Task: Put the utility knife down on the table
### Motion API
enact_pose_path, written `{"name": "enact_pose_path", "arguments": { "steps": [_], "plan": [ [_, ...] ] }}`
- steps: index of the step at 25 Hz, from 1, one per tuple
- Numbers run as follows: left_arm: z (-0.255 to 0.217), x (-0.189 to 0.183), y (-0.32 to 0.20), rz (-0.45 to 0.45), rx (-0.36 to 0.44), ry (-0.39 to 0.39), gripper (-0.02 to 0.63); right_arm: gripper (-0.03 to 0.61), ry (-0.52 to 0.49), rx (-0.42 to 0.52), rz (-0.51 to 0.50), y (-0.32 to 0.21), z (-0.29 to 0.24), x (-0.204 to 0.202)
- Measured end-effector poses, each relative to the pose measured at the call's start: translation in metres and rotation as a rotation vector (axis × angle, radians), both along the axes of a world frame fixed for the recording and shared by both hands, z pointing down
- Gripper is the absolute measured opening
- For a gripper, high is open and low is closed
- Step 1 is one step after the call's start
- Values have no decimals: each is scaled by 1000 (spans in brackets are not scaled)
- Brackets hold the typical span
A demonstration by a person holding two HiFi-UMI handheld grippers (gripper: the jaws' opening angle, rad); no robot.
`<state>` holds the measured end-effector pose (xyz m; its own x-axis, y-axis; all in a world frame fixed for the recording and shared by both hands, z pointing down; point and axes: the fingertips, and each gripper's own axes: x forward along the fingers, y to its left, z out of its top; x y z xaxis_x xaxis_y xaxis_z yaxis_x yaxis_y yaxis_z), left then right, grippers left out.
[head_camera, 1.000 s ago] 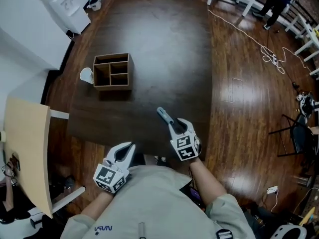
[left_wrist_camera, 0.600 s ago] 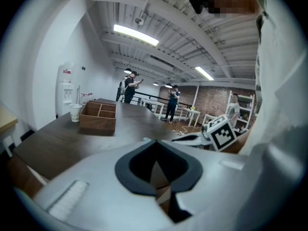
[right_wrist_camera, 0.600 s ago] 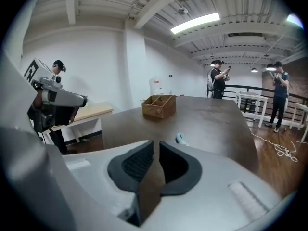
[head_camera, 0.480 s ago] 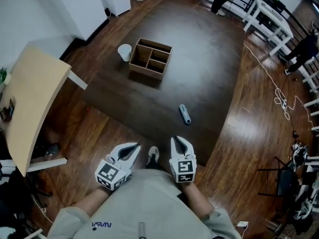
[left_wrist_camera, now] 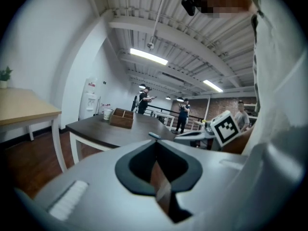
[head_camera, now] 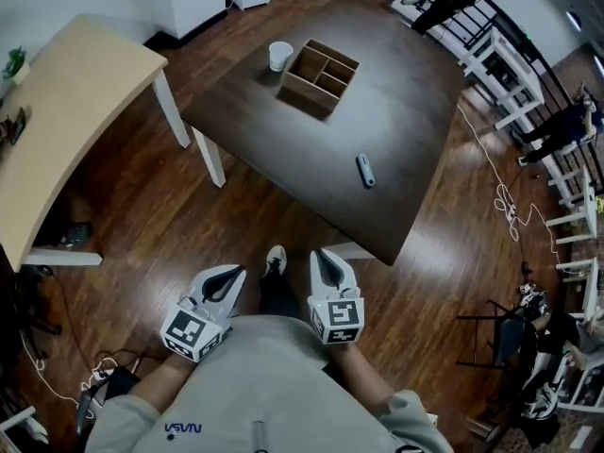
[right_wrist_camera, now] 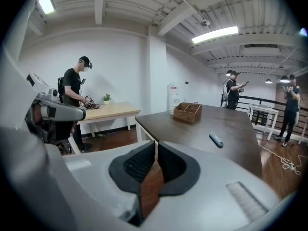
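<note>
At the right gripper [right_wrist_camera: 156,146], fingers down to a thin slit and closing, with nothing between them; a second ago spread wide around the utility knife [head_camera: 365,170] on the dark tabletop [head_camera: 406,111]. At the left gripper [left_wrist_camera: 155,144], fingers together at the tips and empty, just as in the earlier frames. Both now drawn back off the table and held side by side over the wooden floor [head_camera: 142,225], close against the person's grey shirt [head_camera: 264,385], the left at 9 o'clock of the right, with a white shoe [head_camera: 275,259] showing between their tips. Knife lying flat and alone toward the near corner of the tabletop, at about 1 o'clock from the right gripper and well apart from it, touched by neither gripper. Farther out, at 11 o'clock from the knife, a wooden box [head_camera: 321,74] with compartments, and at 10 o'clock of that, just beside it, a white paper cup [head_camera: 280,55]; both in the same places on the tabletop as before. Whole table seen farther off and more turned than a second ago, with its white legs [head_camera: 209,154] now in sight. At 9 o'clock of it, apart from it, a light wooden table [head_camera: 66,92]. In the right gripper view, a person in black [right_wrist_camera: 74,95] standing at that light table.
</note>
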<state>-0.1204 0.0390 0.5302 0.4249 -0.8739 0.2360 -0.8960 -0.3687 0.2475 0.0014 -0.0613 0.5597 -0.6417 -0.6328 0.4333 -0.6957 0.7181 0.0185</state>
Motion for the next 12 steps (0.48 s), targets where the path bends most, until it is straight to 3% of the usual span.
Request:
{"name": "enact_pose_path", "arguments": {
  "steps": [6,12],
  "plan": [
    [-8,29,77,86,50,42,2,3,-81,12,78,93,-44,28],
    [-43,39,97,56,129,87,2,3,-138,66,42,152,-94,38]
  ]
}}
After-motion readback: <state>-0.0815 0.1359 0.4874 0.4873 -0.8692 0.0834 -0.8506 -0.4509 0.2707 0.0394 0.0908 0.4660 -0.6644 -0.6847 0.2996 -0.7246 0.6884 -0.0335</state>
